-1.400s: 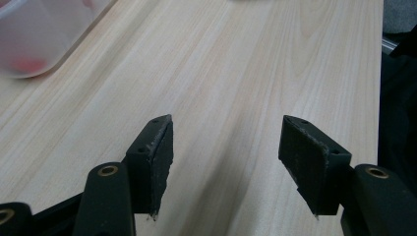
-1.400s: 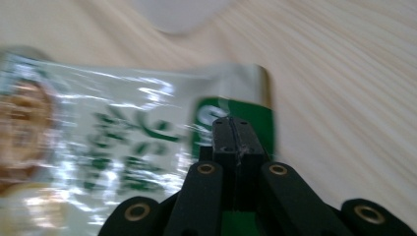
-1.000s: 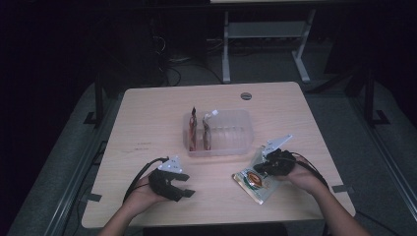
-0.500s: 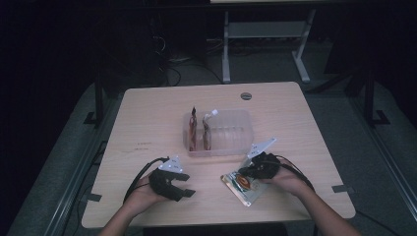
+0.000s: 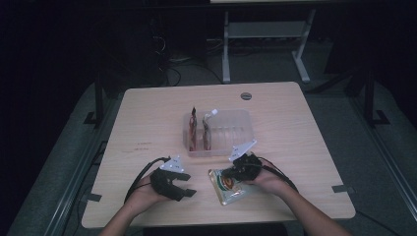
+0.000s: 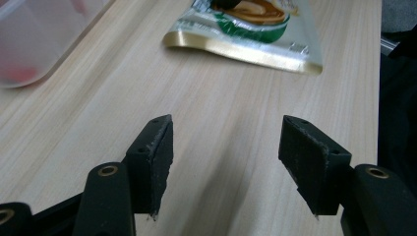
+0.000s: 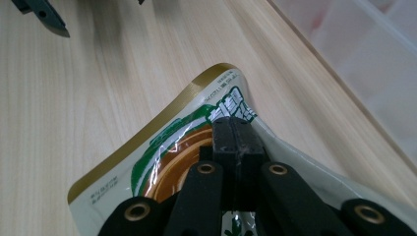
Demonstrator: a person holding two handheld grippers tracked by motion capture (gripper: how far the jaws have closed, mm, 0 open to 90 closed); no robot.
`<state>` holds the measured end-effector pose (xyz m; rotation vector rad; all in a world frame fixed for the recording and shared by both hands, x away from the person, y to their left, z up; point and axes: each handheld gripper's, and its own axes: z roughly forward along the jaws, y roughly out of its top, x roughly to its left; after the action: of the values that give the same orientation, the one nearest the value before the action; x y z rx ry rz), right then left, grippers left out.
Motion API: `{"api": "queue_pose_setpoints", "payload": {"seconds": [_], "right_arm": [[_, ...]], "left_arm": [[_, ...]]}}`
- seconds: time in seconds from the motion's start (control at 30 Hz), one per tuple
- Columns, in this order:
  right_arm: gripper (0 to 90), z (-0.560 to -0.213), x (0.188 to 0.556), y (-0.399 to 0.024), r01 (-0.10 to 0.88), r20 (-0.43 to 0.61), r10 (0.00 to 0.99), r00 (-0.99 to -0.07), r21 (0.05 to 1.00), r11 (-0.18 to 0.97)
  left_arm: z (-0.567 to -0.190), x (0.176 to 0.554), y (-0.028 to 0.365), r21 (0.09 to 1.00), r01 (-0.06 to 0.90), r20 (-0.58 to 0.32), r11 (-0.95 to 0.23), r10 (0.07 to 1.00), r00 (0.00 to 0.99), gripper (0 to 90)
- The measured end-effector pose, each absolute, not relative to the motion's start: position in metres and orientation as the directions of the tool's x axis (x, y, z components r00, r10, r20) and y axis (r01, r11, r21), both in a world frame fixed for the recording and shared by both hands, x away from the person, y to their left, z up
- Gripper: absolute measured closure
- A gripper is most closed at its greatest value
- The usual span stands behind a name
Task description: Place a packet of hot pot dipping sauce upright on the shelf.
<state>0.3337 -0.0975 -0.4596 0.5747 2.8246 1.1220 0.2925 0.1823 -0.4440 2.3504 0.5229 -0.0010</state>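
A snack packet (image 5: 230, 191) with a gold rim and green-and-brown print lies on the wooden table (image 5: 147, 118) near the front edge. My right gripper (image 5: 235, 173) is shut on its upper face; in the right gripper view the closed jaws (image 7: 236, 129) pinch the packet (image 7: 162, 147) near one corner. My left gripper (image 5: 189, 185) rests to the left of it, open, with nothing between its jaws. In the left gripper view the open jaws (image 6: 226, 147) point toward the packet (image 6: 255, 42), which lies a little way off.
A clear plastic bin (image 5: 231, 129) stands at the table's middle, with two packets (image 5: 193, 132) upright in its left end. Its wall shows in the left gripper view (image 6: 34, 39) and the right gripper view (image 7: 364, 59). A dark round grommet (image 5: 246, 96) sits near the far edge.
My right gripper has slid left along the table's front, and the snack packet has come with it, closer to the left gripper. The left gripper has stayed put.
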Motion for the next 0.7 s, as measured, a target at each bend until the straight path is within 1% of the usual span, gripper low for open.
{"api": "queue_pose_setpoints", "payload": {"seconds": [0.03,0.1,0.17,0.23,0.27,0.33,0.4,0.5,0.7], "right_arm": [[89.9,-0.458,0.333,-0.096,0.342,0.108,0.368,-0.924,0.666,0.664],[89.9,-0.458,0.334,-0.097,0.324,0.085,0.364,-0.927,0.669,0.669],[88.5,-0.455,0.332,-0.100,0.334,0.098,0.370,-0.924,0.679,0.653],[84.7,-0.449,0.328,-0.104,0.376,0.149,0.387,-0.910,0.691,0.617],[83.3,-0.446,0.327,-0.107,0.374,0.149,0.387,-0.910,0.698,0.611],[77.7,-0.441,0.324,-0.115,0.389,0.164,0.398,-0.903,0.709,0.589],[73.2,-0.438,0.322,-0.127,0.392,0.154,0.416,-0.896,0.713,0.581],[68.4,-0.436,0.317,-0.144,0.421,0.165,0.451,-0.877,0.718,0.555],[57.8,-0.433,0.307,-0.178,0.451,0.153,0.521,-0.840,0.732,0.511]], "left_arm": [[-0.444,0.292,0.182,0.654,0.368,-0.145,-0.660,0.368,0.918,37.5],[-0.443,0.292,0.182,0.658,0.366,-0.145,-0.658,0.367,0.919,37.5],[-0.442,0.292,0.182,0.664,0.362,-0.140,-0.655,0.367,0.920,37.5],[-0.441,0.292,0.182,0.667,0.357,-0.135,-0.654,0.365,0.921,37.5],[-0.440,0.292,0.181,0.671,0.354,-0.132,-0.651,0.365,0.922,37.5],[-0.438,0.292,0.178,0.676,0.345,-0.125,-0.651,0.361,0.924,37.3],[-0.435,0.292,0.174,0.684,0.347,-0.124,-0.642,0.367,0.922,36.7],[-0.431,0.295,0.167,0.707,0.351,-0.131,-0.613,0.374,0.918,35.2],[-0.424,0.299,0.148,0.714,0.317,-0.117,-0.625,0.339,0.933,29.2]]}}
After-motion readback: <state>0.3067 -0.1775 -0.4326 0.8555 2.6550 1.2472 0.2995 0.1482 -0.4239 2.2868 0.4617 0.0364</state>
